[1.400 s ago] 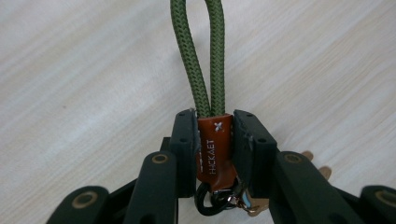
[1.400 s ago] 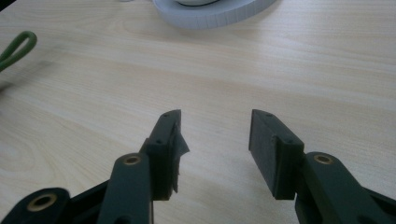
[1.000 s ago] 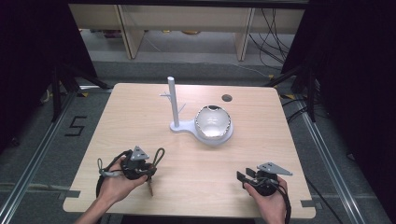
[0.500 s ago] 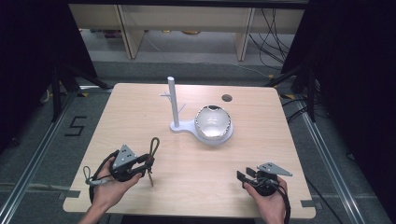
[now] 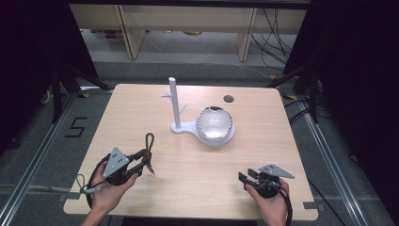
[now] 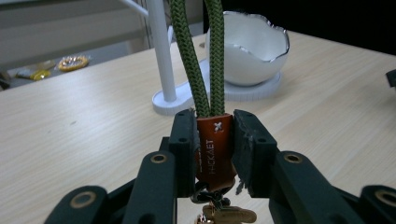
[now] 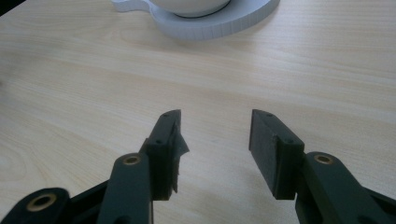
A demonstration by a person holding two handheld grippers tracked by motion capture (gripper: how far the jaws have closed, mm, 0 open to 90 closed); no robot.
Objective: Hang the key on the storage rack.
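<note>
Your left gripper sits a bit further left & nearer the table's front edge than a sec ago, w/ the green cord loop now sticking up and away from you instead of drooping beside the jaws; your right gripper hasn't budged, same spot by the front right corner. Left jaws are clamped tight on the keychain: in the left gripper view both black pads squeeze the orange leather tab from either side, the 2 strands of green cord rise straight out of its top, and some brass-coloured hardware hangs below, partly hidden by the jaws. You're holding it just above the wooden table, front left area, well apart from the white stand & the bowl. The stand is a thin upright post w/ short side pegs on a flat white base; the bowl is white inside w/ a silvery jagged rim, like a cracked eggshell, sitting on the wider end of that same base, near table centre. In the left gripper view the post & bowl are straight ahead past the cord. Right jaws stand wide apart w/ nothing between them, just bare wood; in the right gripper view they point toward the base's edge. A small dark round hole is in the tabletop near the far edge, behind the bowl.
</note>
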